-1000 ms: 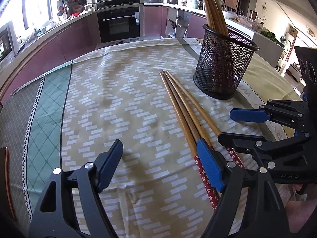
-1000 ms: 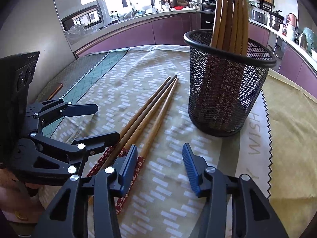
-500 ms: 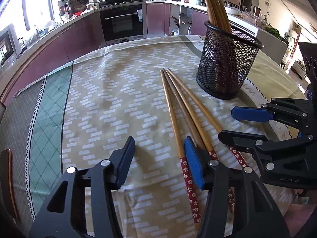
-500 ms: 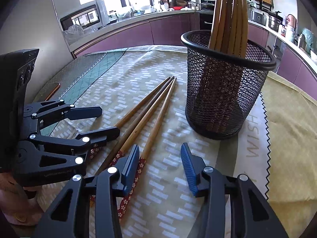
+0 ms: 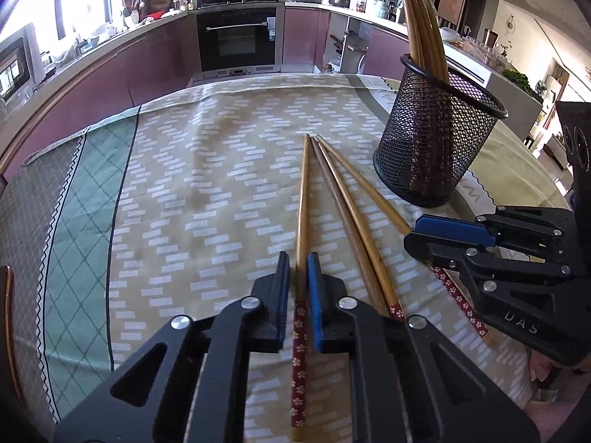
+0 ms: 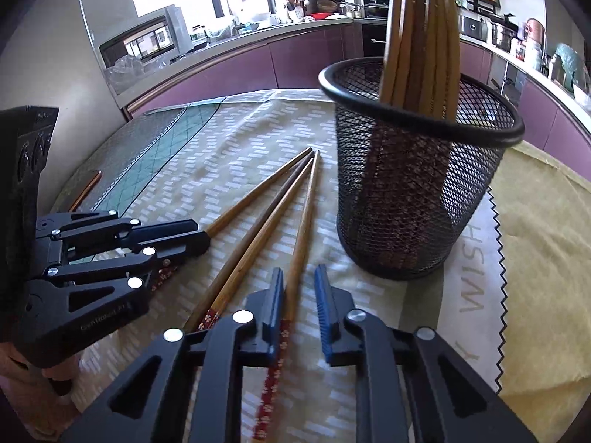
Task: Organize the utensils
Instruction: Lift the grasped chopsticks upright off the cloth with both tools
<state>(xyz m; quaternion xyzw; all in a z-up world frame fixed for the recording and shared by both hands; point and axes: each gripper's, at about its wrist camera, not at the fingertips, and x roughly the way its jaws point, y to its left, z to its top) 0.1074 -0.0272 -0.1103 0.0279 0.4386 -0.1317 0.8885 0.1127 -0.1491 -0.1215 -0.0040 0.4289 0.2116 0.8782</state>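
Note:
Four wooden chopsticks with red flowered ends lie fanned on the tablecloth beside a black mesh cup [image 5: 436, 147] [image 6: 413, 203] that holds several more chopsticks [image 5: 421, 26] [image 6: 421, 37]. My left gripper [image 5: 297, 258] [image 6: 205, 234] is shut on the leftmost chopstick [image 5: 302, 203] [image 6: 251, 199], just above its red end. My right gripper [image 6: 298, 277] [image 5: 410, 236] is shut on the rightmost chopstick [image 6: 304, 221] [image 5: 369, 188]; it lies against the left pad. Two loose chopsticks [image 5: 343, 214] [image 6: 258, 236] rest between them. All four still lie flat.
The patterned tablecloth [image 5: 207, 184] covers a round table, with a green band on its left. A thin copper-edged object [image 5: 5, 313] [image 6: 86, 188] lies at the far left edge. Kitchen counters and an oven [image 5: 236, 37] stand beyond the table.
Both grippers were open a second ago and have closed. The left jaws came together around the leftmost chopstick, the right jaws around the rightmost one. The hands barely shifted.

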